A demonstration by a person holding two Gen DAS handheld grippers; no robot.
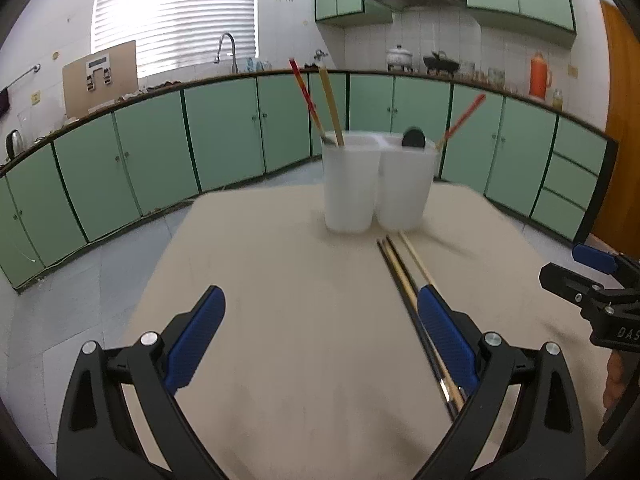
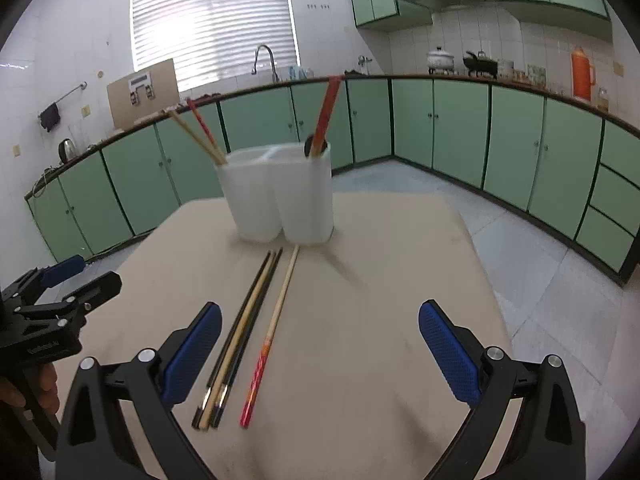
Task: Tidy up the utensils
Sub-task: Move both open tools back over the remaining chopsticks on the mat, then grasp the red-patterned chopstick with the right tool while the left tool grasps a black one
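Right wrist: right hand-held gripper (image 2: 320, 320) spread wide, empty; chopsticks (image 2: 248, 328) mid-table (image 2: 420, 248), edges clear.

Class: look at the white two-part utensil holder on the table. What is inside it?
The white holder has two chopsticks leaning in its left compartment, and red chopsticks plus a dark round utensil end in its right. Its cloudy walls hide their lower ends.

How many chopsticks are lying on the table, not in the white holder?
4. Three chopsticks, two dark and one pale, lie bundled together; the red-handled chopstick lies just right of them, in front of the white holder.
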